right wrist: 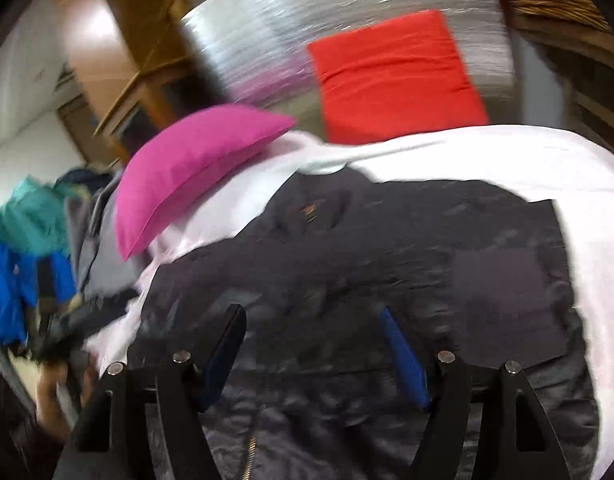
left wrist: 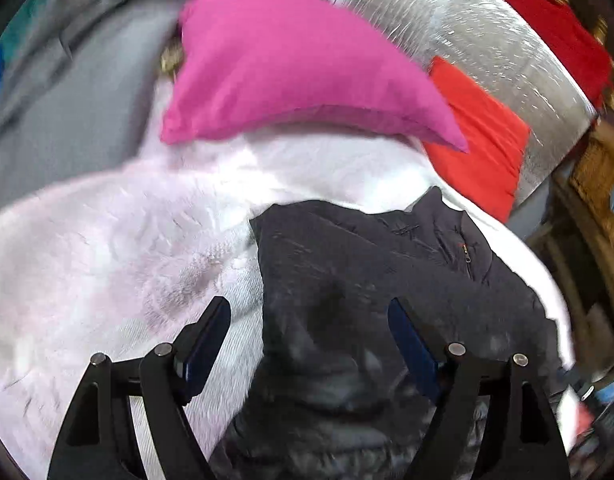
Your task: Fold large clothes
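Left wrist view: the left gripper [left wrist: 309, 354] is hovering with fingers spread wide and empty, over the dark quilted jacket [left wrist: 387, 280] lying rumpled and unfolded on the white fuzzy blanket [left wrist: 107, 248]; a zip pocket is showing ahead.

Right wrist view: the right gripper [right wrist: 313, 356] is hovering likewise wide and empty, the jacket spreading between and beyond its fingers. Folding seems barely begun. Only here, a heap of blue, teal and grey garments [right wrist: 31, 240] is waiting far left.

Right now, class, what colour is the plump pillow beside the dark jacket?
Bright pink pillow; clearest in the left wrist view.

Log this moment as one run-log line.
left claw: open, empty | right claw: open, empty | dark jacket: spread on white blanket, unfolded
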`<state>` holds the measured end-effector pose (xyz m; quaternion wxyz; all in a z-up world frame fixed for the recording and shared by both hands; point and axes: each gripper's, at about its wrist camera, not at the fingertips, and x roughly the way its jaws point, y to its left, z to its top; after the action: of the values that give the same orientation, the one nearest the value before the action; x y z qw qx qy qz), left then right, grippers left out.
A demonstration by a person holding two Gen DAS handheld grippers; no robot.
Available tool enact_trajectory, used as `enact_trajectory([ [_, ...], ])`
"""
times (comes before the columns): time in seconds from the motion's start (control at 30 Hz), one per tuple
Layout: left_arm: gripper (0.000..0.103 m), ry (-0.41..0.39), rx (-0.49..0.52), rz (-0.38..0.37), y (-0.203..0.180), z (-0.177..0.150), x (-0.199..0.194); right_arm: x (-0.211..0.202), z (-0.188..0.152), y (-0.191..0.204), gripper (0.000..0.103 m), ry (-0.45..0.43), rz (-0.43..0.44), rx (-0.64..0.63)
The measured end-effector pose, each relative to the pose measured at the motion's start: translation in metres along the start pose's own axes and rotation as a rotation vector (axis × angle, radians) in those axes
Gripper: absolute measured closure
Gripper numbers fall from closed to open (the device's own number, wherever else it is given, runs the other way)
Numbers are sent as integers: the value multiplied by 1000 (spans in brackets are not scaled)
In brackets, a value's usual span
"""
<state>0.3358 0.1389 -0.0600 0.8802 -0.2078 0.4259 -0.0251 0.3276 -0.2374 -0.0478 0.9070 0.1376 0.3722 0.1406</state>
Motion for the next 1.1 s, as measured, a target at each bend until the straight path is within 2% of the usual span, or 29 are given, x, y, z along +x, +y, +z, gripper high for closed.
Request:
enact_trajectory([
  [0.1, 24, 67, -55, -34, 15, 14, 21, 31, -13, -9, 30, 97, -42, 13],
  [0.17, 52, 99, -64, -47, 20, 17, 33, 44, -23, -21, 30, 157, -38, 52],
  [0.2, 67, 119, -70, -63, 22, 20, 40, 45, -25, -23, 30, 145, -33, 45],
  [0.27, 71, 139, -72, -46, 22, 24, 55, 42, -26, -21, 30, 150, -45, 23],
  [0.33, 83, 115, -42, -30, 20, 28, 56, 41, -27, -20, 30, 165, -54, 16],
  [0.4, 85, 85, -21, -38, 17, 33, 56, 40, -28, -19, 30, 172, -57, 6],
  [0.47, 84, 114, -17, -22, 19, 30, 65, 41, -30, -21, 30, 171, -57, -3],
  [0.53, 68, 98, -17, 1, 21, 27, 63, 40, -31, -21, 30, 169, -58, 0],
  [0.57, 65, 72, -22, 25, 20, 25, 55, 42, -30, -21, 30, 171, -58, 3],
  [0.6, 56, 58, -22, 44, 20, 24, 48, 43, -29, -20, 30, 174, -59, 7],
  [0.73, 48, -82, 38, 121, 3, 12, 1, 43, -22, -19, 30, 163, -60, 21],
  [0.83, 45, -142, 160, 149, -25, -11, -21, 19, -13, -12, 30, 66, -66, 25],
  [0.93, 45, -128, 237, 154, -48, -33, -10, 9, -2, -8, 30, 10, -126, 8],
  [1.0, 45, -114, 284, 186, -58, -44, 5, 17, 4, -14, 30, 23, -180, 1],
  [1.03, 45, -93, 312, 224, -62, -52, 20, 26, 5, -21, 30, 57, -222, 6],
  [1.1, 44, -78, 333, 253, -61, -59, 31, 45, 1, -32, 30, 115, -270, -4],
])
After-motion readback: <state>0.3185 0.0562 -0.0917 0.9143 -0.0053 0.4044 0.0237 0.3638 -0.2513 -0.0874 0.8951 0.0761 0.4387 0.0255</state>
